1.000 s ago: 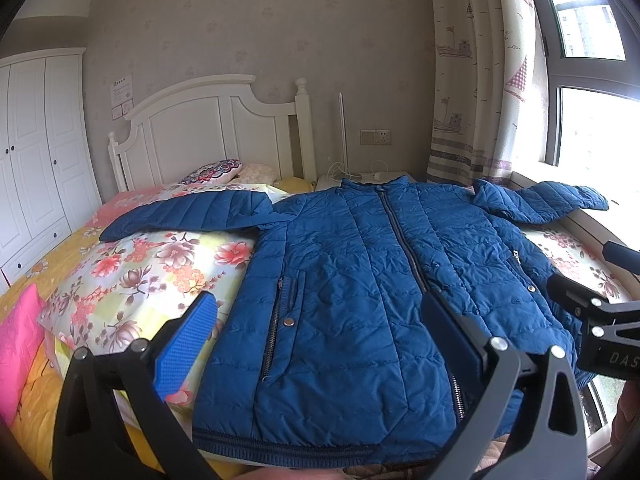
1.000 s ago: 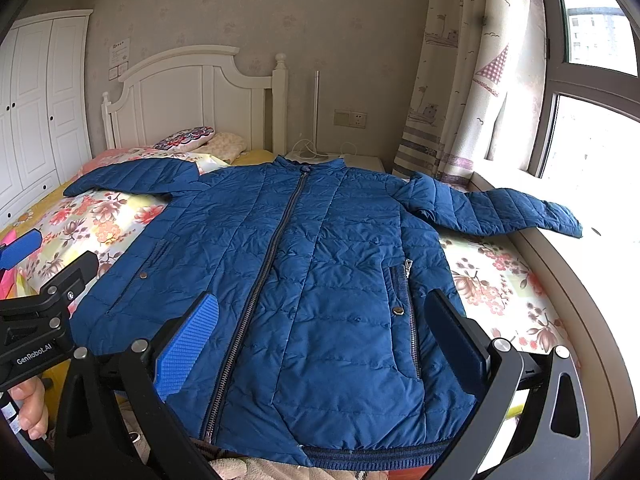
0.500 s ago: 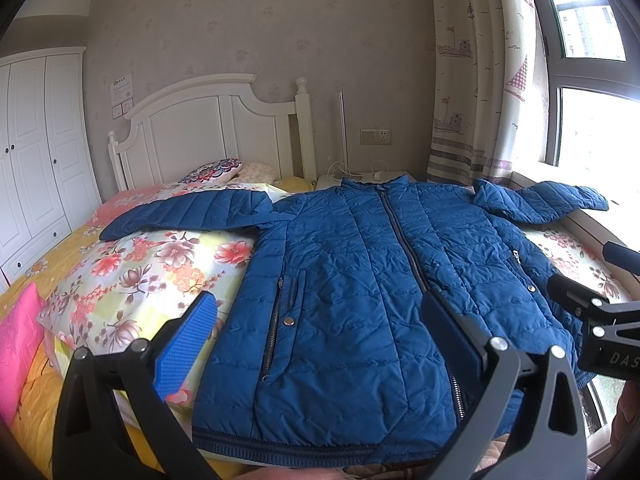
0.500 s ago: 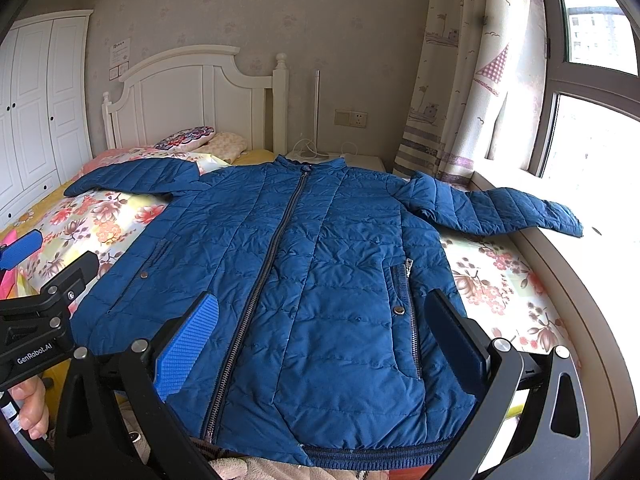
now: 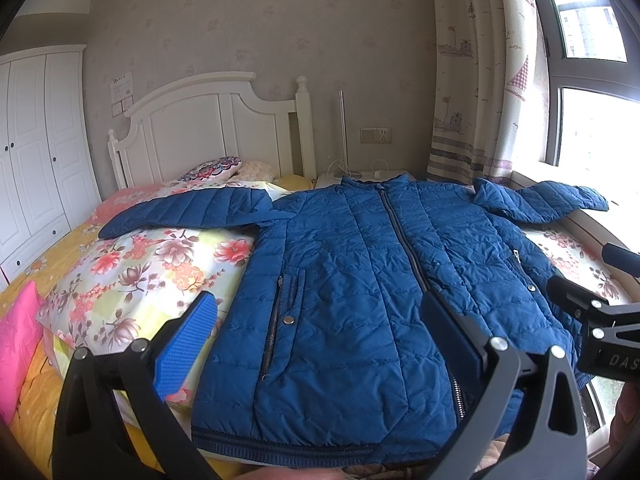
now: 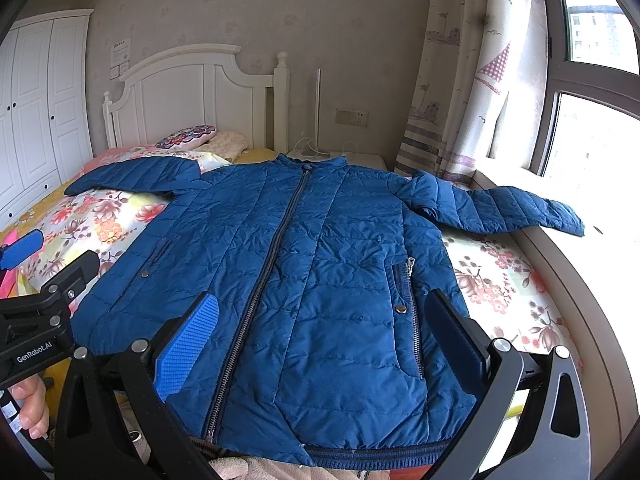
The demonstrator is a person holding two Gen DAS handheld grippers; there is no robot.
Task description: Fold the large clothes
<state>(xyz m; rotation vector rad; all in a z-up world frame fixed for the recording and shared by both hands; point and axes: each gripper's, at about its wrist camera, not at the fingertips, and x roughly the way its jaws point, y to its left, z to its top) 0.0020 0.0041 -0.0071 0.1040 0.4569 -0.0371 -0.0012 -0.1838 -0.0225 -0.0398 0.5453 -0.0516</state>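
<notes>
Blue quilted jacket [image 5: 360, 280] lay flat, front up and zipped, on the bed [image 5: 132, 272], collar toward the white headboard [image 5: 208, 128] at 12 o'clock, hem at 6 o'clock nearest the cameras. Both sleeves were spread out: one toward 9 o'clock over the floral quilt [image 6: 100, 220], the other toward 3 o'clock, its cuff resting on the window ledge [image 6: 560, 248].

Left gripper [image 5: 316, 320] hovered above the hem, jaws spread wide, nothing between them; blue pad at 8 o'clock in its view, dark finger at 4 o'clock. No contact with the fabric could be confirmed.

Right gripper [image 6: 320, 320] likewise hovered over the hem with jaws wide apart and empty, straddling the zipper [image 6: 276, 248] and the pocket at 3 o'clock.

Each gripper showed at the edge of the other's view: right one at 3 o'clock in the left view, left one at 9 o'clock in the right view, with fingers of a hand [image 6: 30, 404] below it.

Pillows [image 6: 188, 136] sat by the headboard; curtain [image 6: 460, 80] hung at 1 o'clock.
</notes>
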